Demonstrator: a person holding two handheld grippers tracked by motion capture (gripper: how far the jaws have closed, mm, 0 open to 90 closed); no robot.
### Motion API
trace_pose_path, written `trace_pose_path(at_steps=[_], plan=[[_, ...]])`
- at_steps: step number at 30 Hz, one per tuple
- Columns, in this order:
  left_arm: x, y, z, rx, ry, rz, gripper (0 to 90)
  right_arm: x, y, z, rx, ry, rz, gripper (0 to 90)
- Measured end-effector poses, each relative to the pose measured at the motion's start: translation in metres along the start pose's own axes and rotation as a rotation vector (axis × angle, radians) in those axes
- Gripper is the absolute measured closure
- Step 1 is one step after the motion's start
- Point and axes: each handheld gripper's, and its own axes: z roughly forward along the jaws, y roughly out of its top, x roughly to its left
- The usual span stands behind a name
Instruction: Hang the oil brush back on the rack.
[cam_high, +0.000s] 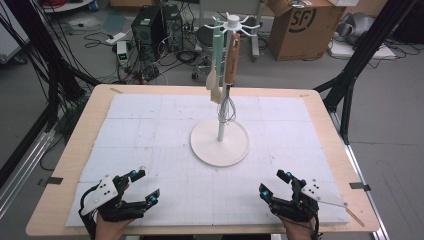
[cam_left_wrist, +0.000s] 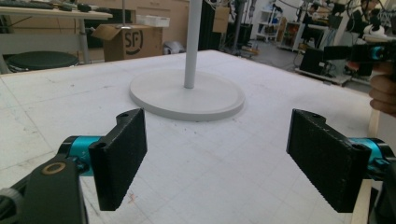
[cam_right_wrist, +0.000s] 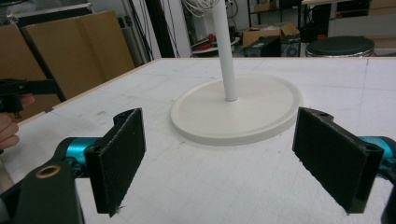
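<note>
A white utensil stand (cam_high: 220, 142) with a round base and upright pole sits mid-table on the white mat. From its top hooks hang a mint-handled spatula (cam_high: 216, 65), a brown-handled utensil (cam_high: 232, 60) and a wire whisk (cam_high: 227, 110). My left gripper (cam_high: 142, 186) rests near the front left edge, open, nothing between its jaws. My right gripper (cam_high: 276, 184) rests near the front right edge, also open and empty. The left gripper view shows the stand's base (cam_left_wrist: 187, 95) ahead of my left gripper (cam_left_wrist: 217, 158). In the right gripper view, the base (cam_right_wrist: 236, 109) lies beyond my right gripper (cam_right_wrist: 219, 161).
The white mat (cam_high: 165, 125) covers a wooden table (cam_high: 95, 107). Behind the table are a cardboard box (cam_high: 305, 27), computer towers (cam_high: 150, 25) and loose cables on the floor. Black frame legs (cam_high: 350, 75) stand at both sides.
</note>
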Motion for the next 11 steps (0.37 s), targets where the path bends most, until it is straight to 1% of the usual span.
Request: trace_pose_path(at_steps=[3,4,6,8,11], plan=[[-0.0015,0.0009,0.0004,-0.01,-0.006,0.002,20.9,0.0001,-0.0003,0.0003,0.005,0.001,0.002,16.5],[-0.0018,0.0009,0.0006,-0.01,-0.007,0.002,20.9,0.0,-0.0004,0.0003,0.004,-0.001,-0.003,16.6],[-0.002,0.0009,0.0008,-0.008,-0.007,0.006,20.9,0.0006,-0.0005,0.0003,0.008,0.002,0.003,16.6],[-0.0022,0.001,0.0008,-0.012,-0.007,-0.004,20.8,0.0008,-0.0006,0.0003,0.01,0.003,0.006,16.5],[-0.0015,0.001,0.0005,-0.016,-0.004,-0.003,20.4,0.0002,-0.0007,0.0004,0.01,0.002,0.006,16.5]])
